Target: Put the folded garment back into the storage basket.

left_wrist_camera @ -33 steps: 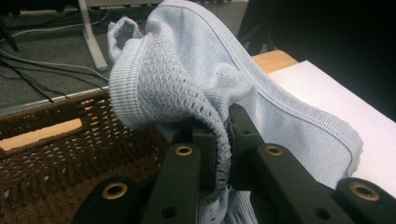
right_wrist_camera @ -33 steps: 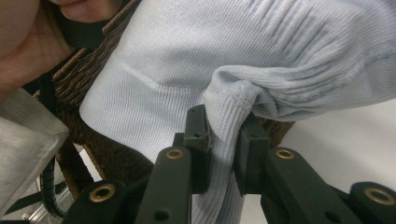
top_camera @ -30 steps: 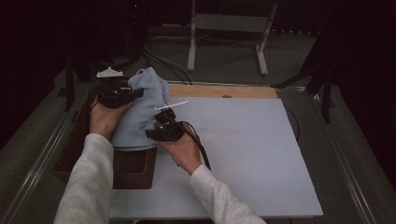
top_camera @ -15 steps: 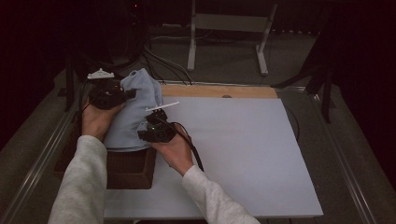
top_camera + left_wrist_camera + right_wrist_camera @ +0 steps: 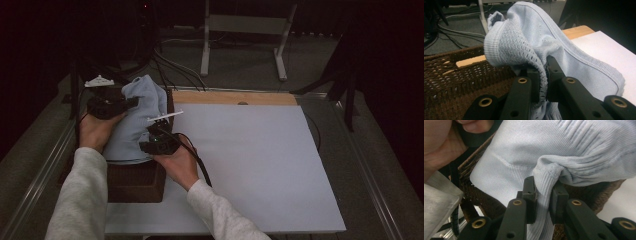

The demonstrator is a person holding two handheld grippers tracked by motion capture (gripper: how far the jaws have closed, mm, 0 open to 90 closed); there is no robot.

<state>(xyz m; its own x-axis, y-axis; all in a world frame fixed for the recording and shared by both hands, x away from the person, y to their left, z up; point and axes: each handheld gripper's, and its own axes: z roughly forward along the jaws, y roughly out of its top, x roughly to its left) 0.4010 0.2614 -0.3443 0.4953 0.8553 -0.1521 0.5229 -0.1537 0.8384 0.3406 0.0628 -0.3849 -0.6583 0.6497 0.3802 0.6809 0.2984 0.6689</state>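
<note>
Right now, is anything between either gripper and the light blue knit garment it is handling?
Nothing visible. The left gripper and the right gripper each already have a fold of the light blue knit garment pinched between their jaws, above the brown wicker basket.

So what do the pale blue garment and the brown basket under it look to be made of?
The garment looks like a soft knit, perhaps cotton: fine ribbing, an openwork mesh panel and a ribbed hem, matte. Both tongs pinch folds of it. The basket looks like woven wicker or rattan: dark brown interlaced strands with gaps; which fibre is unclear.
</note>
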